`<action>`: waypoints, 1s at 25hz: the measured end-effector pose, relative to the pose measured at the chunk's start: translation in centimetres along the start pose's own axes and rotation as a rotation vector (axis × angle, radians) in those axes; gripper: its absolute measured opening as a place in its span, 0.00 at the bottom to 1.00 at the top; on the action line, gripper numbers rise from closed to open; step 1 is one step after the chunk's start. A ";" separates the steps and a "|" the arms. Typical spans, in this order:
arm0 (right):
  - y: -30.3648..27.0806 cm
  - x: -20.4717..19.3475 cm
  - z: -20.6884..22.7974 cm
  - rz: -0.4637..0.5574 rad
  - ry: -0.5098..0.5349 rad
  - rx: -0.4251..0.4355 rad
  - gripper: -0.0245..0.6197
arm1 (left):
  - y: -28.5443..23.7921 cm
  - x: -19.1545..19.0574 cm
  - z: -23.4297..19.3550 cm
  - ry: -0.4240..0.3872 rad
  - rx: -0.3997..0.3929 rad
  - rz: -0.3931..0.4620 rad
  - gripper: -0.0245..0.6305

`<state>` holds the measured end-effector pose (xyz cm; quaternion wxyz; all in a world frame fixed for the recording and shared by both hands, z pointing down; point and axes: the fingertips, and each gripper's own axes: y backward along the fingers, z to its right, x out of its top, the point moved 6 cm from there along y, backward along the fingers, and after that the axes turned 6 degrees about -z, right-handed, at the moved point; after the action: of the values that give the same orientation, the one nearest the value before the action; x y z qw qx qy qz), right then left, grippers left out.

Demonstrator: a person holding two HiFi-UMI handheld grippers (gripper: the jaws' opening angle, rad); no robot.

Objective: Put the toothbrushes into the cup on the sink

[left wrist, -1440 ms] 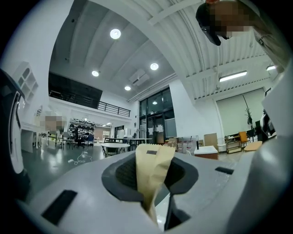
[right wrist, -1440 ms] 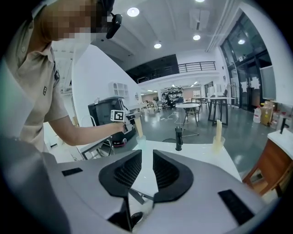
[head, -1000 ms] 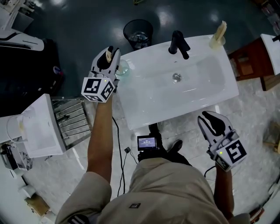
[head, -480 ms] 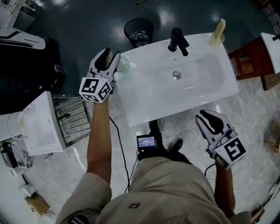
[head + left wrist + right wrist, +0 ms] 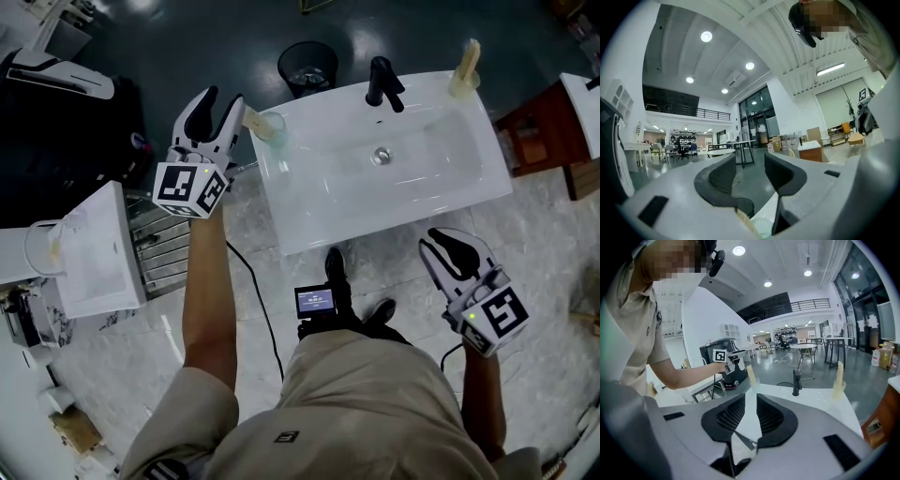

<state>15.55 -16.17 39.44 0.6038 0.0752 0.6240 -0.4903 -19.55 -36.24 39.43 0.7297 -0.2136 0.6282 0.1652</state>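
A: Head view first. Where is the brush?

B: The toothbrush [image 5: 255, 122] stands tilted in the cup [image 5: 275, 129] on the upper-left corner of the sink [image 5: 309, 206]. The left hand-held gripper [image 5: 220, 97] sits just beside it, upper left of the frame. Its jaws are opening, already wide, and nothing is between them.

A: And the other one?

B: The right hand-held gripper [image 5: 450, 248] hangs at lower right, well clear of the sink. Its jaws are partly apart and empty. A second cup [image 5: 466, 84] at upper right, past the faucet [image 5: 382, 80], holds a second toothbrush [image 5: 469, 56].

A: What does the left gripper view add?

B: The pads stand spread against the open hall. The brush tip [image 5: 743, 219] and the cup rim [image 5: 761, 227] peek in at the bottom edge, below the pads, touching neither.

A: The right gripper view?

B: There's a narrow gap between its pads, and only the white sink shows through it. Left of centre, the cup [image 5: 753, 383] stands with its brush beside the left hand-held gripper [image 5: 733, 357].

A: So how should the release finish?

B: I'd keep the jaws wide and draw the left one back, away from the handle. A brush against that leaning stick could tip what looks like a light cup. I see no loose brush, so the task looks nearly done.
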 end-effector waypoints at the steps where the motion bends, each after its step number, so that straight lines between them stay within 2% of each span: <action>1: 0.4 0.2 -0.3 0.010 0.007 0.004 0.15 | 0.6 1.3 0.5 -0.015 -0.005 0.016 0.31; 5: 2.4 0.9 -1.7 0.025 0.065 0.004 0.15 | 3.8 7.6 3.0 -0.078 -0.020 0.089 0.30; 8: 4.3 1.2 -2.6 0.055 0.106 0.004 0.15 | 6.8 12.1 5.9 -0.115 -0.031 0.142 0.25; 9: 5.0 1.4 -2.9 0.069 0.119 0.007 0.15 | 7.9 13.4 7.0 -0.127 -0.032 0.156 0.22; 11: 6.6 1.6 -3.6 0.089 0.153 0.014 0.15 | 10.3 15.8 9.4 -0.144 -0.030 0.176 0.08; 12: 7.5 1.8 -4.0 0.098 0.170 0.017 0.15 | 11.4 16.9 10.6 -0.147 -0.031 0.180 0.06; 18: 12.6 4.1 -6.7 0.247 0.185 0.066 0.09 | 17.3 20.5 17.7 -0.120 -0.074 0.115 0.04; 21: 15.2 4.6 -7.4 0.255 0.249 0.050 0.05 | 19.8 21.2 21.7 -0.112 -0.101 0.074 0.04; 25: 18.2 4.7 -8.9 0.272 0.305 0.064 0.05 | 22.6 21.4 26.9 -0.126 -0.126 0.038 0.04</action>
<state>20.75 -2.96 24.23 0.5603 0.2511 0.6763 -0.4070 -4.96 -3.58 19.19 0.7495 -0.2361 0.5736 0.2313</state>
